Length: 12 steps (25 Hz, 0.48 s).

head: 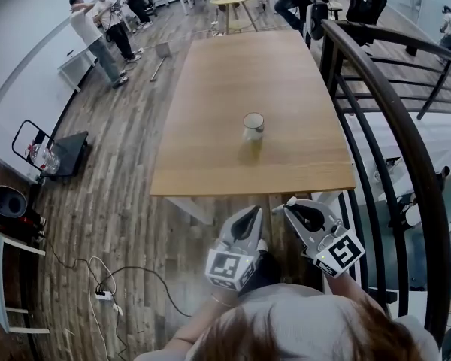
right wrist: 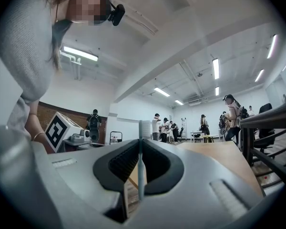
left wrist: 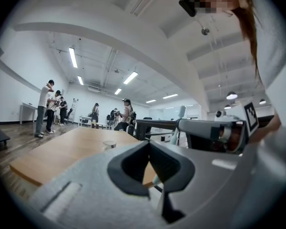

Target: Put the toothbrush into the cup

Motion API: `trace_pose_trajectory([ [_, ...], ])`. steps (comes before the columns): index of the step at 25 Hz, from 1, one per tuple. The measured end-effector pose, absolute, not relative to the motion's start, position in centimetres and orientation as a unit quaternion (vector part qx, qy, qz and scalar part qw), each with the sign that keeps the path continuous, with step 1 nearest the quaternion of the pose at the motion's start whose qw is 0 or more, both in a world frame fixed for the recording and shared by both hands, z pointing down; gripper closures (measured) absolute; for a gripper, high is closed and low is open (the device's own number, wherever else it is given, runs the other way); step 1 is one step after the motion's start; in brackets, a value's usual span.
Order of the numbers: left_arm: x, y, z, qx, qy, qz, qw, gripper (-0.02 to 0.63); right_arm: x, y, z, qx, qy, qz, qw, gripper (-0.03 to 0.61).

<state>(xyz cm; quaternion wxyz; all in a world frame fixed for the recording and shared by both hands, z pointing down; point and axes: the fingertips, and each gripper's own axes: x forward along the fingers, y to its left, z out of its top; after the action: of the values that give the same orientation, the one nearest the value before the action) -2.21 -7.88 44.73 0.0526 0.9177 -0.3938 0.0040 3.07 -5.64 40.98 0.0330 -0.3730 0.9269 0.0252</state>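
Head view: toothbrush [right wrist: 140, 151] in right gripper [head: 291, 204] jaws, left gripper [head: 253, 211] jaws together, both at table [head: 203, 179] edge.

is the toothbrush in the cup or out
Out. The toothbrush stands clamped in the right gripper, short of the table; the cup sits alone mid-table.

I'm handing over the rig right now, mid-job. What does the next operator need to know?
Right gripper: shut on the toothbrush, which stands upright between its jaws.
Left gripper: shut, empty.
Cup: upright on the wooden table, ahead of both grippers, which are short of the table's near edge.
Done: toothbrush gripped.
Left: carry it over the cup and release it inside.
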Motion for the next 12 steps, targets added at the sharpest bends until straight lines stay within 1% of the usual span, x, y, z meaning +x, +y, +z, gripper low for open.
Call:
trace_pose_trajectory([
  [12, -2.6, -17.2, 44.1, 0.925, -0.375, 0.006, 0.055, 0.614, 2.4, -15.0, 40.1, -0.387, 0.921, 0.026, 0.035, 0.554],
])
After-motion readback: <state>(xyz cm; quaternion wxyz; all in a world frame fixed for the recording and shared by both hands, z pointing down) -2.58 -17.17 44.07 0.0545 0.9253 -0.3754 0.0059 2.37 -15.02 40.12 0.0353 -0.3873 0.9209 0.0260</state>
